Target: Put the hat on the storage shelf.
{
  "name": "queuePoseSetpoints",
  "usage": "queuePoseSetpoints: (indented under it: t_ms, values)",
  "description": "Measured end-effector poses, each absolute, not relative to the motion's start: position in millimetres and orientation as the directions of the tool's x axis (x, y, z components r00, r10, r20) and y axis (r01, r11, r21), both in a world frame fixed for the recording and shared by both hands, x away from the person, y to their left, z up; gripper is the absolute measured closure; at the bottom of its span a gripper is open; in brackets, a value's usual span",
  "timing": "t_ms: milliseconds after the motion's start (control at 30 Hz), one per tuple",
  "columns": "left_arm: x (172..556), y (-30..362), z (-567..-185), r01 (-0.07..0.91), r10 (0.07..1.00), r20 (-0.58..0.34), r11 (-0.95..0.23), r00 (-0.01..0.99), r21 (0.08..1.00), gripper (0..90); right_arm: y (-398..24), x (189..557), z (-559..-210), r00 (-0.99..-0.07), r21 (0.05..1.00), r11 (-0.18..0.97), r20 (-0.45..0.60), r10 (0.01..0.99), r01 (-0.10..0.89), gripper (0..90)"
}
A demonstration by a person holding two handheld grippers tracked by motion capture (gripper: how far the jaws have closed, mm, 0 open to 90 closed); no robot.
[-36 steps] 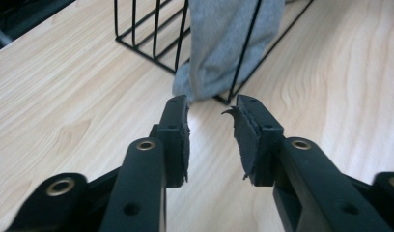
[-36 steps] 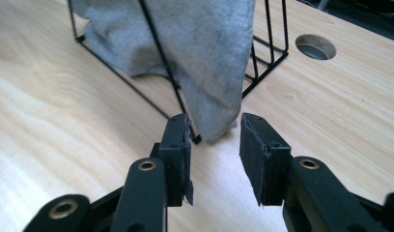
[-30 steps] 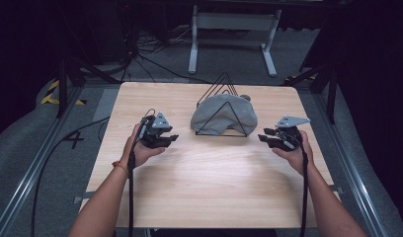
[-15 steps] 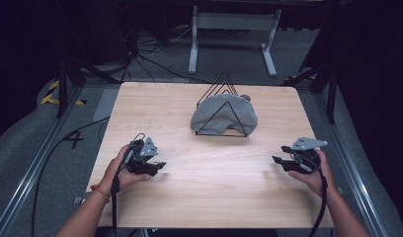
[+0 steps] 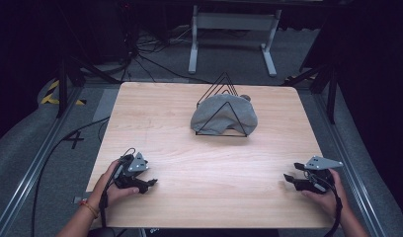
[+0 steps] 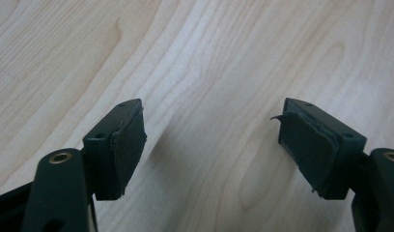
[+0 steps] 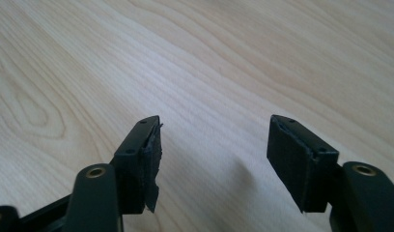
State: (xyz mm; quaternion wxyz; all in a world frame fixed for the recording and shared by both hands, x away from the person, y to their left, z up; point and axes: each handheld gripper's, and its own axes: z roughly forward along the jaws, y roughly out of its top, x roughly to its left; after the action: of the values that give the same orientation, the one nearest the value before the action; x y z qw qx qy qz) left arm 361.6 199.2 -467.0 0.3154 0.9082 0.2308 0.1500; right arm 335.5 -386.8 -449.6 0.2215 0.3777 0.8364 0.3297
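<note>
I have both grippers, left gripper [image 5: 149, 183] and right gripper [image 5: 290, 178], jaws just opened on nothing, near the table's [image 5: 219, 163] front edge, well apart from the grey cloth [image 5: 224, 118] draped on the wire rack [image 5: 220, 84], so this looks to me like the finish, with only parking left.

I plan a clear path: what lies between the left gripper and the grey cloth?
Bare wooden table, seen in the high view, separates the left gripper from the grey cloth.

Each gripper, left [image 5: 149, 183] and right [image 5: 289, 177], is black with a grey three-cornered top plate. A black cable trails toward 6 o'clock. Brass-coloured rivets fasten the jaws.
</note>
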Motion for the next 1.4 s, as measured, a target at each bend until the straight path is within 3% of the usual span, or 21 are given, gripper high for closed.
queuePoseSetpoints:
  t_ms: [367,500,633,1400]
  values:
    - [344.2,228.7,-479.9,0.387,0.577,0.025,-0.577,0.816,0.719,21.2,-412.6,319.4,-466.2,-0.562,0.754,0.393,-0.038,0.826,0.527,32.2]
    - [341.9,230.1,-481.4,0.430,0.611,-0.010,-0.546,0.792,0.719,20.2,-417.8,315.1,-466.4,-0.543,0.750,0.384,-0.041,0.839,0.538,26.6]
    - [341.9,230.0,-482.0,0.447,0.633,-0.011,-0.535,0.774,0.717,16.2,-422.7,314.1,-466.6,-0.513,0.749,0.359,-0.030,0.858,0.557,26.1]
    - [341.7,230.7,-482.4,0.451,0.638,-0.014,-0.528,0.770,0.719,15.9,-423.8,313.2,-466.8,-0.495,0.750,0.345,-0.027,0.869,0.564,26.2]
